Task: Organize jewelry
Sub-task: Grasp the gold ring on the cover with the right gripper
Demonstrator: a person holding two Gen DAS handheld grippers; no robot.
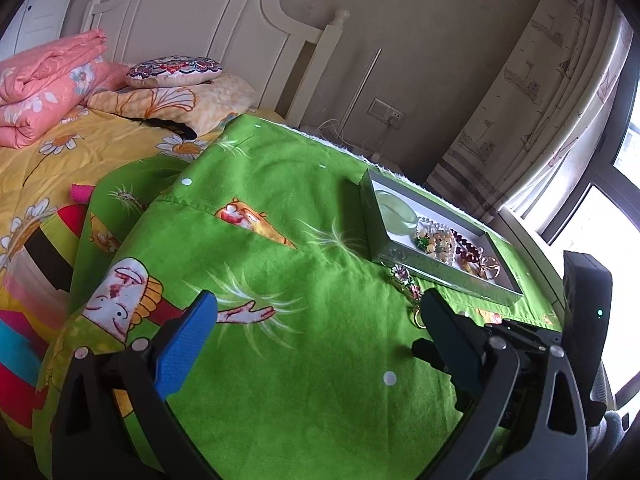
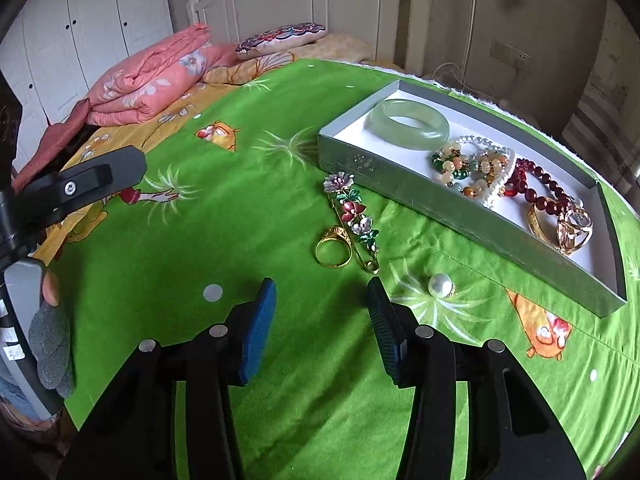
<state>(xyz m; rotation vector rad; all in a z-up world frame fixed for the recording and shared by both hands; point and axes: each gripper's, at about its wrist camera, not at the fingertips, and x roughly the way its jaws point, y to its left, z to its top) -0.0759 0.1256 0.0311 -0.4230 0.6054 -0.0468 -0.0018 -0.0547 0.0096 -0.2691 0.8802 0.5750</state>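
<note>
Both pairs of fingers stand apart with nothing between them. On the right gripper point(image 2: 322, 304) the blue-padded fingers point(image 2: 260, 332) are parted about halfway over bare green cloth point(image 2: 160, 280), touching none of the jewelry; on the left gripper point(image 1: 320, 320) the gap is wider, and its fingers point(image 1: 188, 340) likewise hold nothing.

Just ahead of the right fingertips lie three loose pieces on the cloth-covered table: a gold ring point(image 2: 333, 247), a long flower brooch point(image 2: 354, 216) on a safety-pin back whose gold end lies just beside the ring, and a pearl earring point(image 2: 439, 285) a little to the right, near the right-hand fingertip. None of them is in the box.

Beyond them sits the shallow grey box point(image 2: 400, 184) with a white floor. Inside, from far end to near: a pale green jade bangle point(image 2: 408, 124), a tangle of mixed-colour beads point(image 2: 468, 168) with white pearl strands, a dark red bead bracelet point(image 2: 540, 192), and gold rings point(image 2: 568, 224) in the near corner.

From the left wrist view the same box point(image 1: 440, 276) lies to the right (its contents partly hidden by the near wall), with the brooch point(image 1: 406, 280) just outside it, close to the tip of the left gripper's right-hand finger; whether they touch cannot be told.

A folded pink quilt point(image 2: 152, 76) and a patterned cushion point(image 2: 280, 38) rest on the bed behind
</note>
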